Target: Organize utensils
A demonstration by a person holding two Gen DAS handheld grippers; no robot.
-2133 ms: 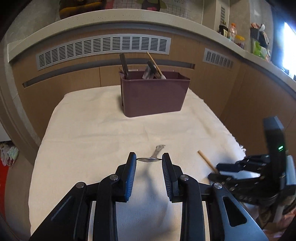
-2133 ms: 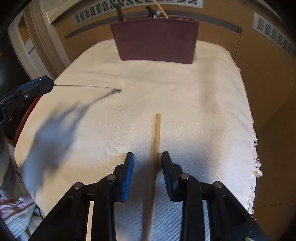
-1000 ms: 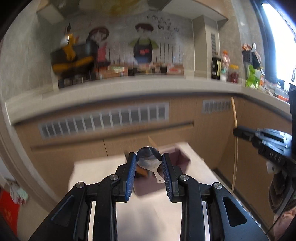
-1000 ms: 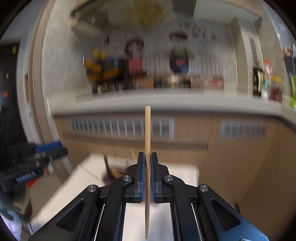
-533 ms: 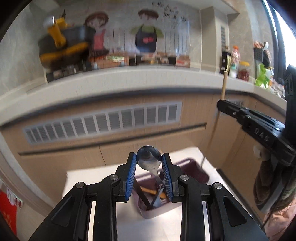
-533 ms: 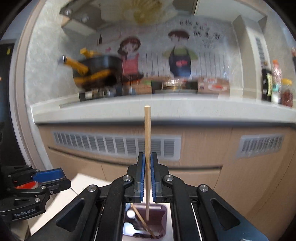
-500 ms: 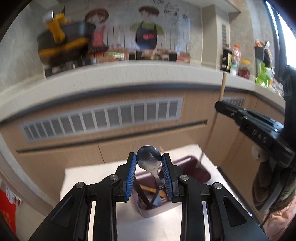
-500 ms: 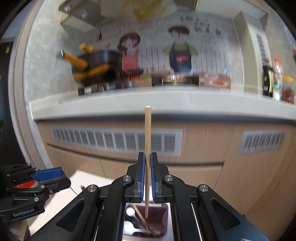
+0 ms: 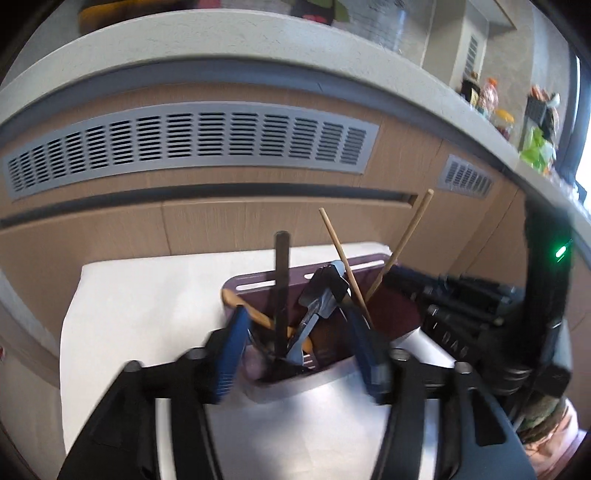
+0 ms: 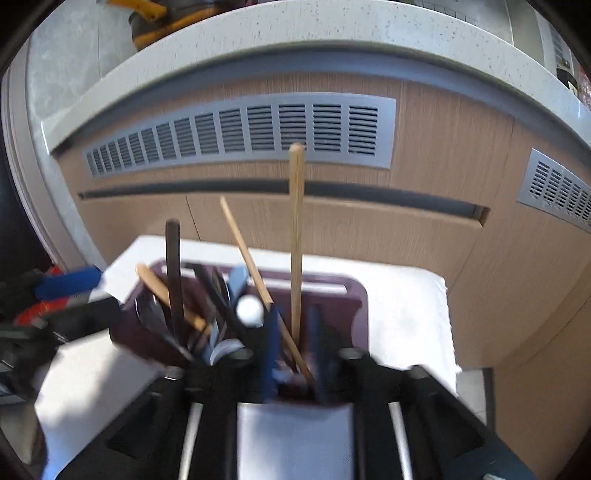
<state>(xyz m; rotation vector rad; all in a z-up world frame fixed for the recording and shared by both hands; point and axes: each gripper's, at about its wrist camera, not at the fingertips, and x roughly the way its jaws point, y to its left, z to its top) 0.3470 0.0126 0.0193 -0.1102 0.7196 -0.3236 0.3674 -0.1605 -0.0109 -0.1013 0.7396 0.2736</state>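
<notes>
The maroon utensil holder (image 9: 391,317) stands on the white cloth, packed with steel utensils (image 9: 321,295), a black handle (image 9: 281,280) and a wooden spoon (image 9: 243,306). My left gripper (image 9: 299,354) hangs just over the holder's near rim. Its jaws are opening and nothing is pressed between the pads. Which steel piece is the spoon I cannot tell. My right gripper (image 10: 293,347) is over the holder (image 10: 332,295) too, jaws opening. An upright chopstick (image 10: 296,240) stands between its blurred fingers, free of the pads. A second chopstick (image 10: 251,266) leans beside it.
The white cloth (image 9: 147,295) covers the small table. Wooden cabinet fronts with grey vents (image 9: 192,144) rise close behind it, under a stone counter (image 10: 295,33). The other gripper (image 10: 70,282) shows at the left of the right wrist view.
Both grippers dropped over the holder and tipped downward. The left jaws parted and the spoon left them. The right jaws parted and the chopstick now stands in the holder.
</notes>
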